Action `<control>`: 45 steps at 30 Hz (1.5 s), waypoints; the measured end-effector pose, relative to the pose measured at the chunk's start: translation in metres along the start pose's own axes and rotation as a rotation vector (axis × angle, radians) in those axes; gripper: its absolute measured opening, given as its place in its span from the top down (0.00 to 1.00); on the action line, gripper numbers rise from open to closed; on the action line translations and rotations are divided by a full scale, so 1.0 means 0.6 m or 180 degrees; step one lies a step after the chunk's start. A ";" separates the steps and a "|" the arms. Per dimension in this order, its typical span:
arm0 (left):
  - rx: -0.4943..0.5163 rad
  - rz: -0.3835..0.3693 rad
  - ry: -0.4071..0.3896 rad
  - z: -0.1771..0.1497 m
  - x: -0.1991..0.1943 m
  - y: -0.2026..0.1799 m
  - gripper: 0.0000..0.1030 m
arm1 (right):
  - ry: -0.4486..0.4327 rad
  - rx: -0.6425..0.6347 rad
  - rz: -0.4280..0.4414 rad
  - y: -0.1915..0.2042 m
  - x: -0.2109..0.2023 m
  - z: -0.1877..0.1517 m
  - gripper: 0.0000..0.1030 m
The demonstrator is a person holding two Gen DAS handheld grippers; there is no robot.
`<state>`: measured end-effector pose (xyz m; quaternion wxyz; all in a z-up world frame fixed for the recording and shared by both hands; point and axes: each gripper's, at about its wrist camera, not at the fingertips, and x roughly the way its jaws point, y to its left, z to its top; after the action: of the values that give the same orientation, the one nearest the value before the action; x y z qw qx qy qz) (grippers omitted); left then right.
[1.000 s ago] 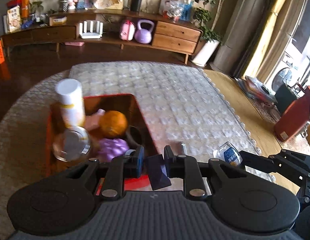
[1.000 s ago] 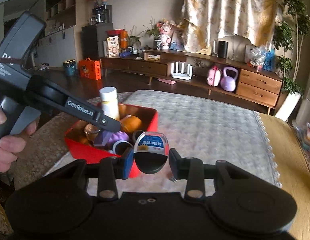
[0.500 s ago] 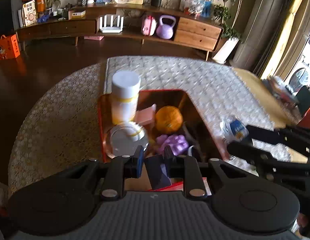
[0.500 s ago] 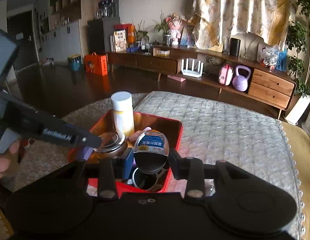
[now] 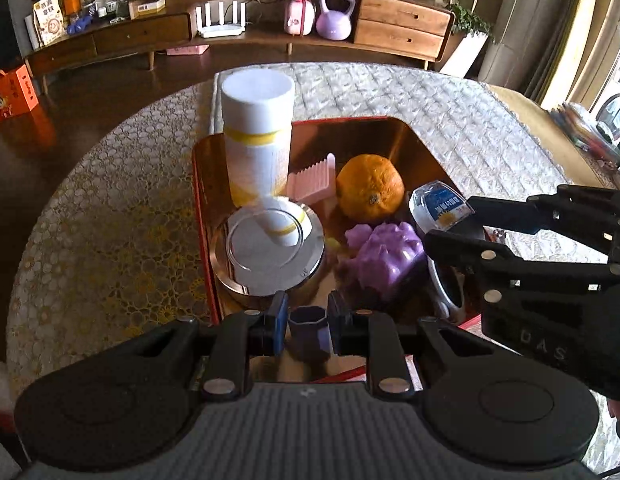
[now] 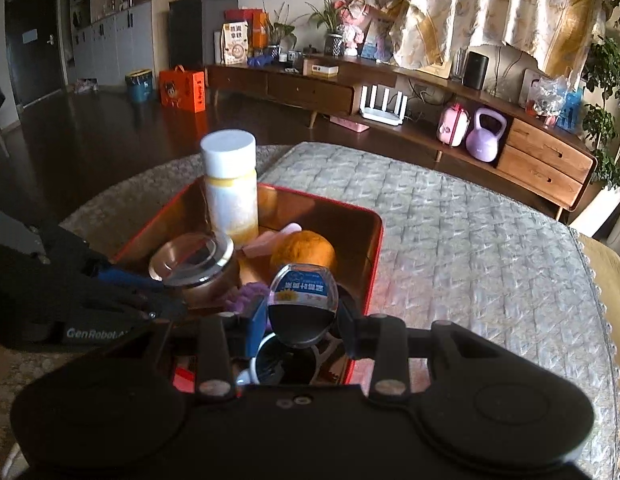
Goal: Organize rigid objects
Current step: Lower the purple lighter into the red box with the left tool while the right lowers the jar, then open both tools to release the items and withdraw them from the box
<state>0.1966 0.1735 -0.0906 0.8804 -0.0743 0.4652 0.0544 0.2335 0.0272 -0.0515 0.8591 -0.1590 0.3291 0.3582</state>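
Observation:
A red tray [image 5: 200,216] [image 6: 373,248] on the table holds a white bottle with yellow bands [image 5: 258,136] [image 6: 230,184], a shiny lidded jar [image 5: 268,250] [image 6: 192,258], an orange [image 5: 369,188] [image 6: 304,254], a pink comb-like piece [image 5: 313,180], a purple moulded toy [image 5: 389,256] and a dark cup [image 6: 282,362]. My left gripper [image 5: 308,326] is shut on a small dark purple hexagonal cup [image 5: 308,334] over the tray's near edge. My right gripper [image 6: 302,324] is shut on a small clear bottle with a blue label [image 6: 304,294] [image 5: 439,206] over the tray's right side.
The table has a gold lace cloth [image 5: 110,220] on the left and a quilted grey cover [image 6: 469,240] on the right. A wooden sideboard [image 5: 270,20] with a purple kettlebell [image 6: 485,134] stands far behind.
Both grippers have moved in over the red tray with their loads. The right gripper's clear bottle now hangs over the tray's right side beside the orange.

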 end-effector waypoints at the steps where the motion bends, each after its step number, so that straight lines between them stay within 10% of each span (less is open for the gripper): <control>1: 0.0000 0.0002 0.0009 0.000 0.003 -0.001 0.80 | 0.0008 0.0007 0.0010 0.000 0.003 0.001 0.64; 24: -0.0034 -0.0021 -0.0045 -0.005 -0.014 -0.019 0.80 | -0.0129 0.0194 0.0172 -0.011 -0.061 -0.003 0.57; 29: -0.0016 -0.0045 -0.0117 -0.006 -0.038 -0.031 0.79 | -0.0232 0.0247 0.0218 -0.015 -0.098 -0.005 0.41; 37: 0.0072 -0.0059 -0.0279 -0.013 -0.080 -0.060 0.49 | -0.0357 0.0282 0.0263 -0.024 -0.154 -0.015 0.33; 45: 0.0164 -0.0095 -0.0398 -0.024 -0.119 -0.087 0.45 | -0.0475 0.0386 0.0202 -0.051 -0.211 -0.037 0.17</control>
<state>0.1538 0.1174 -0.0353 0.9100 -0.0551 0.4095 0.0338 0.1787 -0.0698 0.0192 0.8775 -0.0691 0.2902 0.3756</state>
